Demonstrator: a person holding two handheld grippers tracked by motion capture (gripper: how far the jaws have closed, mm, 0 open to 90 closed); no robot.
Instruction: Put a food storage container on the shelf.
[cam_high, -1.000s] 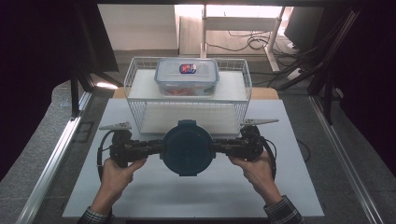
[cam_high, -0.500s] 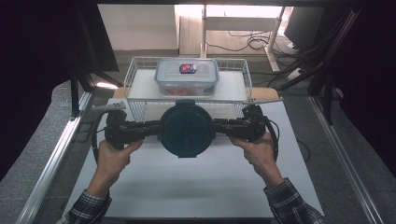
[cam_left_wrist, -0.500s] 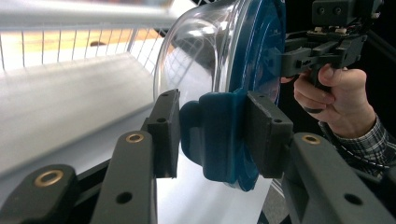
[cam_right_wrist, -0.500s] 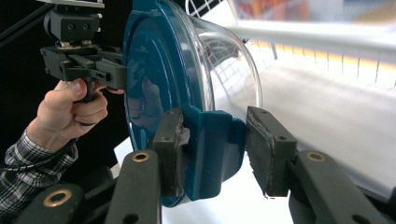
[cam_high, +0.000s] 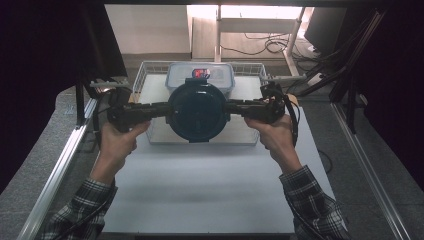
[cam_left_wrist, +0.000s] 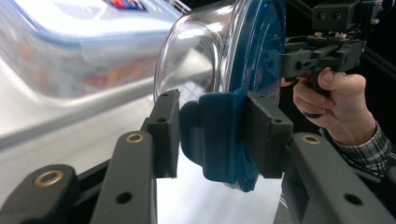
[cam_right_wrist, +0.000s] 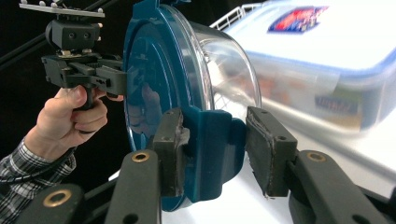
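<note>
L gripper (cam_high: 162, 108) & R gripper (cam_high: 234, 106) clamp round container (cam_high: 198, 111) at 9 & 3; gripper views reveal clear bowl under blue lid (cam_right_wrist: 154, 93).

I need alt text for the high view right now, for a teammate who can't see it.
Two hands hold a round clear container with a dark blue lid in the air, the left tool and right tool clamping its opposite side tabs. Behind and below it sits a wire basket with a rectangular lidded box.
</note>
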